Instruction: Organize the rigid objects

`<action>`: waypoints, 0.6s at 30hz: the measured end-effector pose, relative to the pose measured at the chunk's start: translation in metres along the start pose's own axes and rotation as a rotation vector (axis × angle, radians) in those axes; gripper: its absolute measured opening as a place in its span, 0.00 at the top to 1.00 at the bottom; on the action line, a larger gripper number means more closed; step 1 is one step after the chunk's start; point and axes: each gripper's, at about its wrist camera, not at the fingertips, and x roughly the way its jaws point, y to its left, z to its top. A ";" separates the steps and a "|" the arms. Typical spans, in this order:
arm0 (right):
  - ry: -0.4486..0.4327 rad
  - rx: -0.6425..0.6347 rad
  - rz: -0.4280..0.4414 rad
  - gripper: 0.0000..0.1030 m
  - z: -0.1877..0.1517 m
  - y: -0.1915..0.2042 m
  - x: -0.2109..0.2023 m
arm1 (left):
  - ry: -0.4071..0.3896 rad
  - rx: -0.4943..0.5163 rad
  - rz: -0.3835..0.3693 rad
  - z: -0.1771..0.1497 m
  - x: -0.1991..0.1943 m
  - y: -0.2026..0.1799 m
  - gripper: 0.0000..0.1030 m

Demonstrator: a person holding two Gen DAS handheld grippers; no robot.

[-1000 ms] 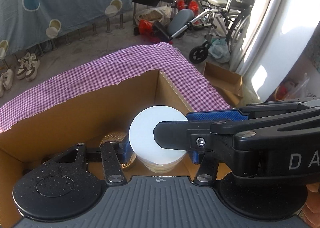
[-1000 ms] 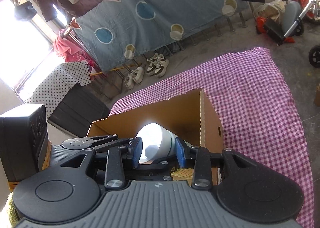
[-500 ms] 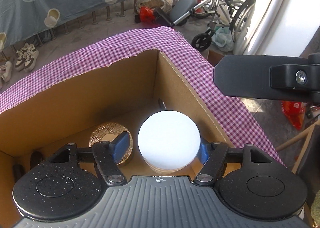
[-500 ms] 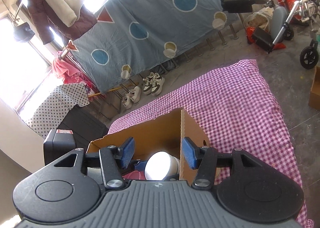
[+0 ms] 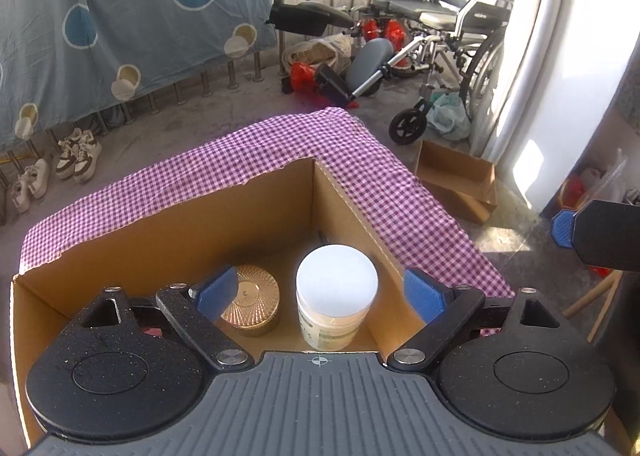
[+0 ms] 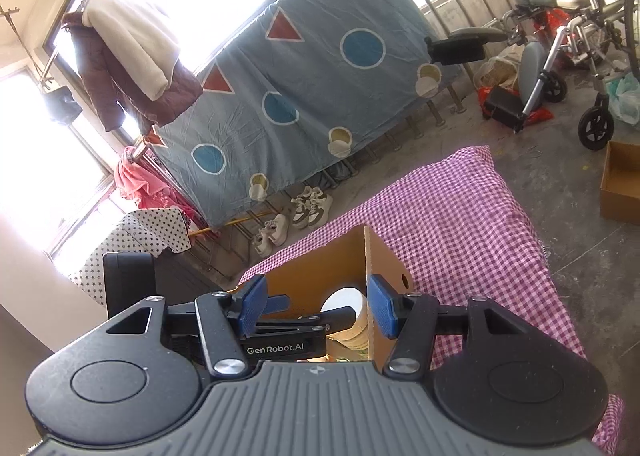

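A white-lidded jar stands upright in the right corner of the cardboard box, beside a gold ribbed tin. My left gripper hovers above them. Its jaws are opening wide, and its blue pads stand clear of the jar on both sides. In the right wrist view the same jar shows low inside the box. My right gripper is held back from the box and above it, jaws opening with nothing gripped. The left gripper's black body lies below and ahead of it.
The box rests on a purple checked cloth over a low surface. A wheelchair, an open cardboard box on the floor, shoes and a hanging blue sheet surround it. The right gripper's finger juts in at the right edge.
The left gripper has let go of the white jar, spread its jaws and lifted. The right gripper has also released the jar, opened and drawn back and up out of the box.
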 end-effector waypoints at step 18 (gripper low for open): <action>-0.100 -0.061 -0.060 0.18 -0.096 0.053 -0.089 | -0.180 -0.188 0.019 -0.101 -0.126 0.007 0.00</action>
